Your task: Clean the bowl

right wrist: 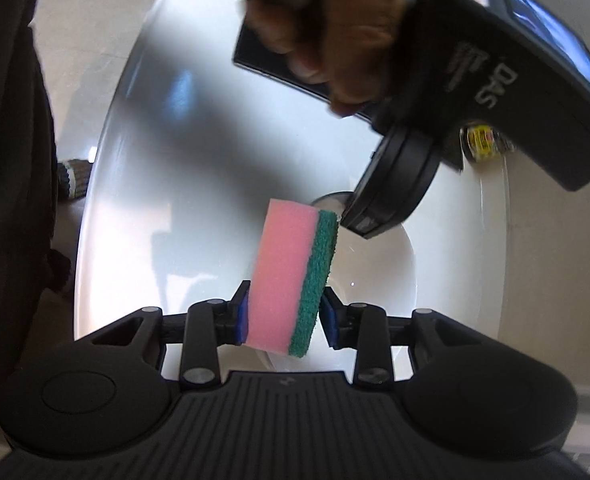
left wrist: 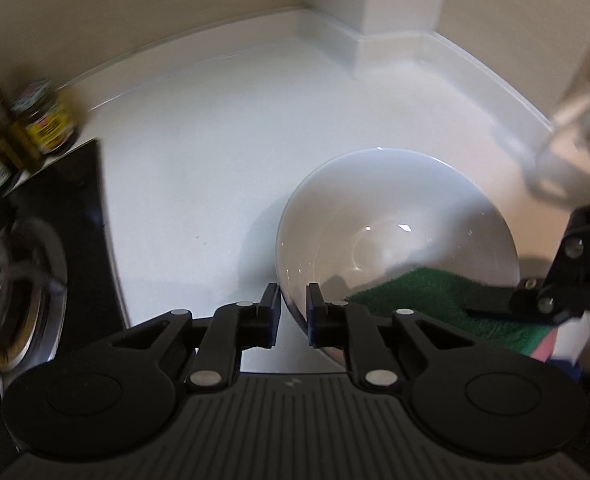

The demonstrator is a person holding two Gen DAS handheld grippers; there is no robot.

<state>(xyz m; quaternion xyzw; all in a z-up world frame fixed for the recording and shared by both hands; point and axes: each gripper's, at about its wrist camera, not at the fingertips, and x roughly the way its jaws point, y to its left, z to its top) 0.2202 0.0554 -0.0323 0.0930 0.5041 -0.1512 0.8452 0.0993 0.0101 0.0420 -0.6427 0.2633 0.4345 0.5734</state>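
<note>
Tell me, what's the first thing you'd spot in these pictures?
The bright pink and green sponge jumps out first, pinched between the fingers of the right tool in the middle of the right wrist view. Next comes the shiny white bowl on the white counter; the left tool grips its near rim, and the sponge's green side lies over the bowl's lower right edge.
</note>
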